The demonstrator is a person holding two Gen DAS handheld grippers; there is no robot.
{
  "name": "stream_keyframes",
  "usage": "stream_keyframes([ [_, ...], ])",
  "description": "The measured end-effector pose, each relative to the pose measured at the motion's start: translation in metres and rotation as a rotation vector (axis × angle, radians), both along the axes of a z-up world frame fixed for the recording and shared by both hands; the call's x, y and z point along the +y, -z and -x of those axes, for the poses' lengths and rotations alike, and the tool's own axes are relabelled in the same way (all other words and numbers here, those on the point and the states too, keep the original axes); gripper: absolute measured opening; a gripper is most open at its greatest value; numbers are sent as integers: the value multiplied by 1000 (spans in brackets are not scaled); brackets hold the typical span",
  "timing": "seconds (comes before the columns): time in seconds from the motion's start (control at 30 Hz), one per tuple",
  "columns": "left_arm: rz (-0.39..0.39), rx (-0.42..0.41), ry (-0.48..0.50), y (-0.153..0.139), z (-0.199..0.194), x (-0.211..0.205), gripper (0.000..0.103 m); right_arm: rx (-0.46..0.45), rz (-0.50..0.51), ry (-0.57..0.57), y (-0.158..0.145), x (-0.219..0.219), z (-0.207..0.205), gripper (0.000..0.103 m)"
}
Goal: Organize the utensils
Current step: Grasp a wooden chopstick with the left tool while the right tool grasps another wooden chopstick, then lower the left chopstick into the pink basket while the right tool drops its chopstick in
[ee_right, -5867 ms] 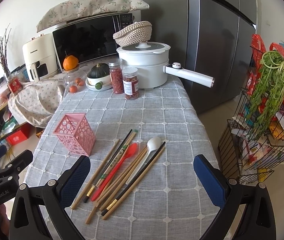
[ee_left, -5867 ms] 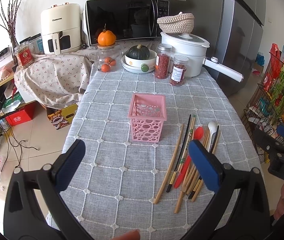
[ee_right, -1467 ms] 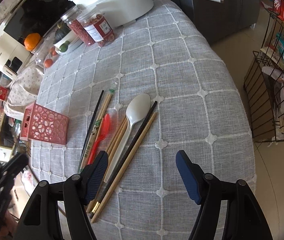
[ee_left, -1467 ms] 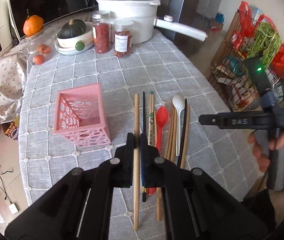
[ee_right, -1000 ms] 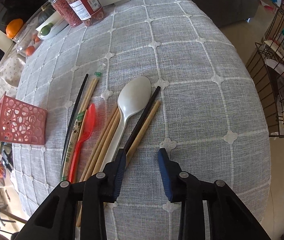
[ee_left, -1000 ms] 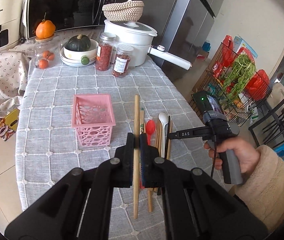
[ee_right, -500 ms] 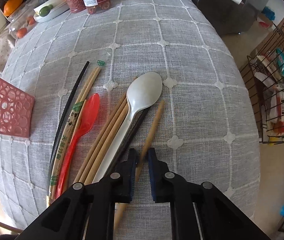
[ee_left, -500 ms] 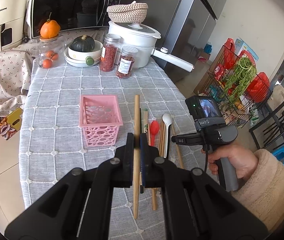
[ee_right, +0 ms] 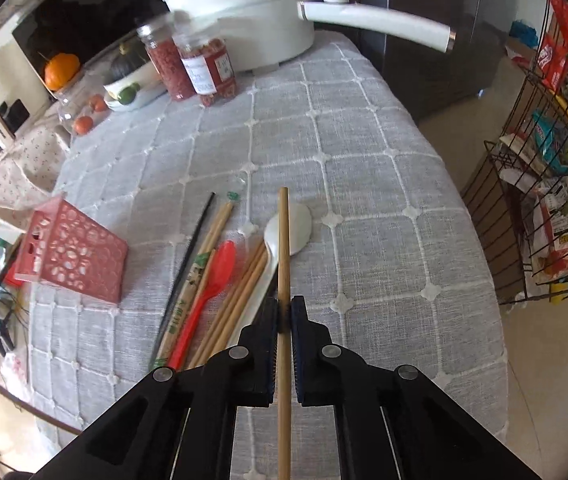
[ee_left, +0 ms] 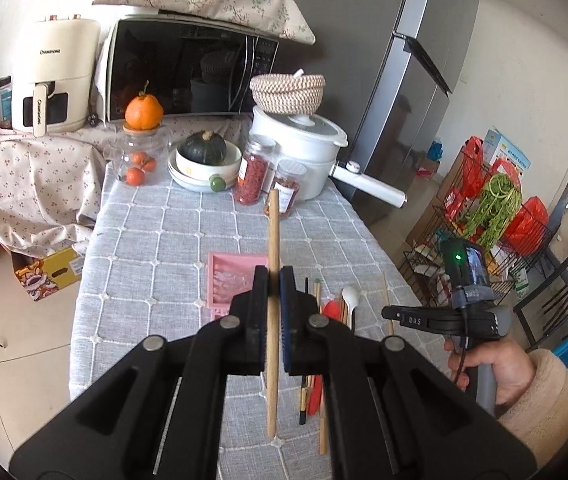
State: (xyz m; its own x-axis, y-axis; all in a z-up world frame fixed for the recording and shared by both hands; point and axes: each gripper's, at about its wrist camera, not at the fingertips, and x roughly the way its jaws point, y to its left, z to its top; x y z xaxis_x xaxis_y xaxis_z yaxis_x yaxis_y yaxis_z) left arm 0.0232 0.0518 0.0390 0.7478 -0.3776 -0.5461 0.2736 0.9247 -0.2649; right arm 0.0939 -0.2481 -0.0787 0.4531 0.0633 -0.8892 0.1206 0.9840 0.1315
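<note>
Overall, a grey checked tablecloth [ee_right: 364, 168] lies beneath both pairs of jaws. Ahead and to the left of the right gripper [ee_right: 283, 316] stands the pink perforated basket [ee_right: 71, 256], which sits just beyond the left gripper [ee_left: 272, 280] in the left wrist view. Each pair of jaws is clamped tight on a single chopstick running forward between the pads: the left chopstick [ee_left: 273, 232] and the right chopstick [ee_right: 283, 248], the latter just pinched. Below and left of the right jaws lie the remaining chopsticks [ee_right: 239, 292], a white spoon [ee_right: 296, 228] and a red spoon [ee_right: 215, 272].
</note>
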Motion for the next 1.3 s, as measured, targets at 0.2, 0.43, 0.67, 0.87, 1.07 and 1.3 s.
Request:
stream_keyframes([
  [0.2,66,-144,-101,-22,4,17,6,-189,-53,-54,-51,17,25,6],
  [0.43,111,-360,-178,-43,9,26,6,-342,-91,-92,-88,40,35,6],
  [0.67,98,-411,-218,-31,-19,17,6,-452,-101,-127,-112,63,37,6],
  [0.87,69,-355,-243,-5,-48,11,6,-466,-131,-127,-114,69,33,6],
  [1.07,38,-279,-230,13,-67,3,6,-465,-144,-132,-112,73,30,6],
  [1.3,46,-202,-172,27,-83,1,7,-488,-150,-139,-113,78,31,6],
])
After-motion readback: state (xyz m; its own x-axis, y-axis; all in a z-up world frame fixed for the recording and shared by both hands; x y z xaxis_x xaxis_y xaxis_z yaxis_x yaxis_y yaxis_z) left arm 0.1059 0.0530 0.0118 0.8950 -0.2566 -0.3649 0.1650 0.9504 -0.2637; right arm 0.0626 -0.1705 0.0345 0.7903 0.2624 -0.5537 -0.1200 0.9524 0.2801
